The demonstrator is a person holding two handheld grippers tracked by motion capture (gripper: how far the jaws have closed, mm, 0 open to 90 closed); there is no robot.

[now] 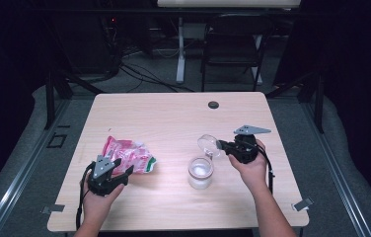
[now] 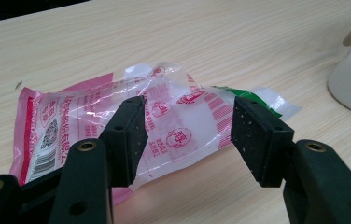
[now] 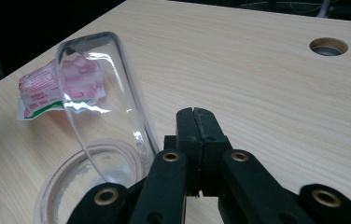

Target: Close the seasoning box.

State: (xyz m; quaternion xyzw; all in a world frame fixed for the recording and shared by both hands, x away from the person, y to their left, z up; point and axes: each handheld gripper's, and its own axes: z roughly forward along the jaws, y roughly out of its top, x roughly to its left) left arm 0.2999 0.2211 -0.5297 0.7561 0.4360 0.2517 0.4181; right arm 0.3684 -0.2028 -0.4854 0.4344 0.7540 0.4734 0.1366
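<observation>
The wooden surface (image 1: 173,118) is lying mostly bare toward its far edge. A pink packet (image 1: 127,154) is sitting before the spread left tongs (image 2: 187,135). The right tongs (image 3: 196,122), pressed together, are touching a tilted clear lid (image 3: 99,93) above a glass jar (image 1: 201,173).

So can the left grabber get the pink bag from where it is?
Probably yes. The left gripper is open, its jaws either side of the crumpled pink bag, with nothing between them and the bag.
</observation>
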